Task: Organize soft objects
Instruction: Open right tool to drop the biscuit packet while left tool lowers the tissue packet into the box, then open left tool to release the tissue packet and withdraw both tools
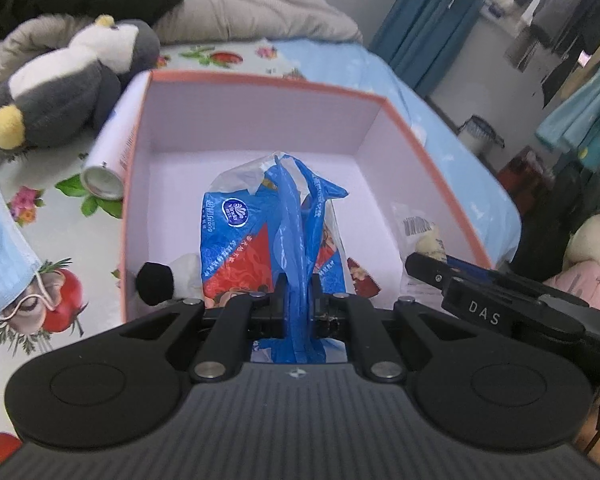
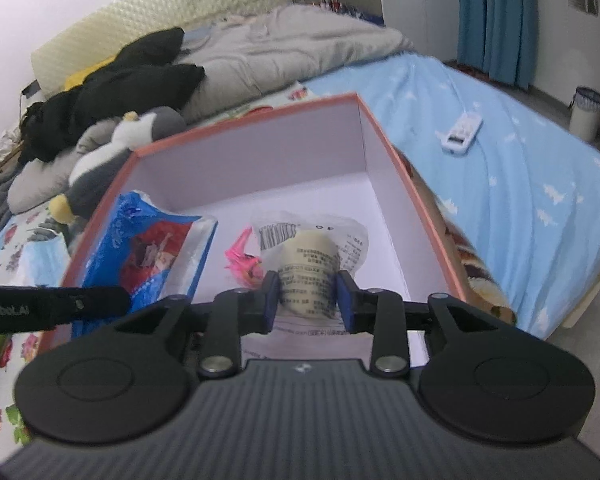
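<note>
An orange-rimmed box (image 1: 260,80) with a white inside sits on the bed. My left gripper (image 1: 298,292) is shut on the gathered blue wrapper of a tissue pack (image 1: 236,240), which hangs inside the box. A black-and-white soft item (image 1: 156,282) lies at the pack's left. In the right wrist view my right gripper (image 2: 308,300) is over the box (image 2: 384,152). Its jaws stand open, with a clear printed packet holding a beige roll (image 2: 306,256) between the pads. A pink item (image 2: 246,264) lies beside it, and the tissue pack (image 2: 140,248) leans on the left wall.
A grey-and-white penguin plush (image 1: 60,92) and a white can (image 1: 108,160) lie left of the box. A blue face mask (image 1: 0,248) is nearer. A grey duvet (image 2: 280,44) and black clothes (image 2: 132,76) fill the bed's head. A white device (image 2: 462,132) rests on the blue sheet.
</note>
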Demonstrator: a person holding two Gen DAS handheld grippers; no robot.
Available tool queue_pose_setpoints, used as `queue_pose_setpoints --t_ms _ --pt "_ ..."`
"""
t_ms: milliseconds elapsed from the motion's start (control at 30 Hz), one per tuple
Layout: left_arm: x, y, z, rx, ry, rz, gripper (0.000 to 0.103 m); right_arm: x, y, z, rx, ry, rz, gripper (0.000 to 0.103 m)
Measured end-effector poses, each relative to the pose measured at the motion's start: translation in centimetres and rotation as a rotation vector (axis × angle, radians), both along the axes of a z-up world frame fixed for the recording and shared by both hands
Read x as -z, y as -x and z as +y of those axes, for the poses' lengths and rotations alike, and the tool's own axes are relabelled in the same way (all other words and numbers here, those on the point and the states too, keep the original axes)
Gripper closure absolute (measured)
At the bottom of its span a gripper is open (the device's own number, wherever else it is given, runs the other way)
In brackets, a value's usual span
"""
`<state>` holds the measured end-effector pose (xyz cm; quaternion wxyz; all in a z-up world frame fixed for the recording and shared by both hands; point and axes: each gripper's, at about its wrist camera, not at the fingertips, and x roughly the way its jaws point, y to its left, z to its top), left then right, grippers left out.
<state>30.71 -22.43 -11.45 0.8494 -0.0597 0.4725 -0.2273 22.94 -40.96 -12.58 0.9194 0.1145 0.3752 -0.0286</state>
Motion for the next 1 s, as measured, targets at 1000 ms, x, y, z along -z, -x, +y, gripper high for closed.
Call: queue_pose_setpoints --t_ms 1000 --pt "-9.3 6.8 4.1 -0.019 0.039 -0.196 0.067 -8.0 4.6 2.2 0.006 -0.038 -0.15 0.044"
